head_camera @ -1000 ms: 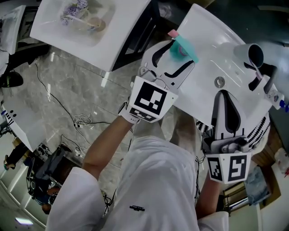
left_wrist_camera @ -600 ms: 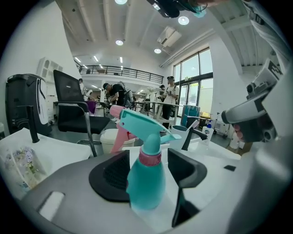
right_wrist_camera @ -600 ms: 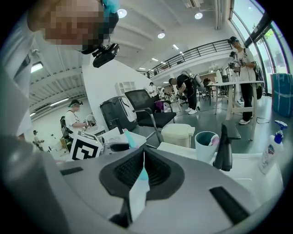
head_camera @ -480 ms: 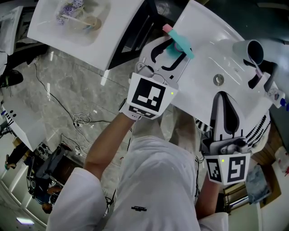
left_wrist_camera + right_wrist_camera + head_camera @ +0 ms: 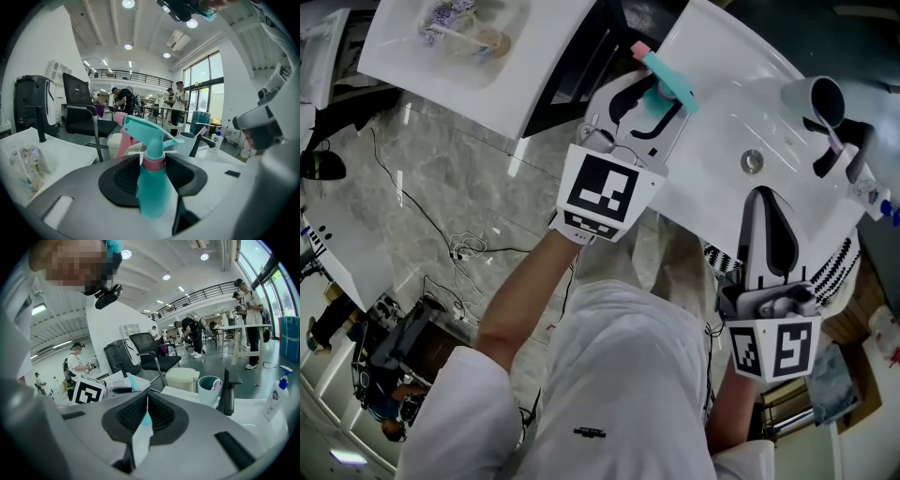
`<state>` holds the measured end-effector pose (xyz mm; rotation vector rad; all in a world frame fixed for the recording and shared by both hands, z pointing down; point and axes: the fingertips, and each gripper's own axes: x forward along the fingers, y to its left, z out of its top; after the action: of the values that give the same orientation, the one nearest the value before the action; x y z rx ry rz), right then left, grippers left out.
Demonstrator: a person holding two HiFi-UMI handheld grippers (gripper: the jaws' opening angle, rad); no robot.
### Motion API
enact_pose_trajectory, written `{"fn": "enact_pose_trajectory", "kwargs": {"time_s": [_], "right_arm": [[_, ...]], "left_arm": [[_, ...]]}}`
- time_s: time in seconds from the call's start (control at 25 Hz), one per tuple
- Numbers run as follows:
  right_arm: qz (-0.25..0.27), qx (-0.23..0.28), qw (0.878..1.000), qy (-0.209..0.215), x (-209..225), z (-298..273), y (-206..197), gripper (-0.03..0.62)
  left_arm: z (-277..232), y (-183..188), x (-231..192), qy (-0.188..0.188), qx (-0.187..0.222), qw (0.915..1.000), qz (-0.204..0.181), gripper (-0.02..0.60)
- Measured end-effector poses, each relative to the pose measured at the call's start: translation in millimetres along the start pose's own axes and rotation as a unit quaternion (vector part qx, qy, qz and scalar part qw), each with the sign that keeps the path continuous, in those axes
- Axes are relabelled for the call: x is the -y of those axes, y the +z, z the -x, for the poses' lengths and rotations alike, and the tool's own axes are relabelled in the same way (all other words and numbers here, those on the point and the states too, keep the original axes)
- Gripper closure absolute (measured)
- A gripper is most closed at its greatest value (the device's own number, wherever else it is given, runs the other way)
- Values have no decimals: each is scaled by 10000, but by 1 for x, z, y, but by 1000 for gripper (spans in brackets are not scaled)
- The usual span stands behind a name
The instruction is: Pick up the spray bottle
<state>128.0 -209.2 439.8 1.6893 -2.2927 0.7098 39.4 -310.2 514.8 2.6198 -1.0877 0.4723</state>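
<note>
A: Where is the teal plastic spray bottle [image 5: 152,187] standing?

B: It is standing upright at the edge of the white counter [image 5: 722,103], at 12 o'clock from the left gripper [image 5: 654,101], between its jaws.

A: What are the jaws doing?

B: They are closing, and the pads are touching its pink collar. The right gripper [image 5: 766,199], at 4 o'clock, is holding its jaws together, empty.

White washbasin [image 5: 722,94] with a round metal drain [image 5: 753,161]; a cup [image 5: 816,98] and a black tap [image 5: 853,155] stand at its right end. Left of the washbasin, a white table [image 5: 412,66] holds purple flowers [image 5: 455,19], and cables [image 5: 464,248] trail over grey marble floor [image 5: 422,159]
</note>
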Motion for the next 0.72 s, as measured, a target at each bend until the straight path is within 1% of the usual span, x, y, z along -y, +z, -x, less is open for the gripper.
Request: {"fn": "enact_pose_trajectory", "kwargs": {"time_s": [0.16,0.4,0.6,0.72], "right_arm": [[40,46,10000,16,-2,9,2,588],[157,182,9997,54,-6,20,11,588],[234,336,9991,93,-11,34,24,588],[296,393,9987,106,-12,44,31,588]], "left_arm": [[12,0,0,89,-8,9999,84,413],[35,9,7,201,29,9998,56,414],[62,28,13,313,107,9994,94,417],[81,42,22,379,157,9992,38,417]]}}
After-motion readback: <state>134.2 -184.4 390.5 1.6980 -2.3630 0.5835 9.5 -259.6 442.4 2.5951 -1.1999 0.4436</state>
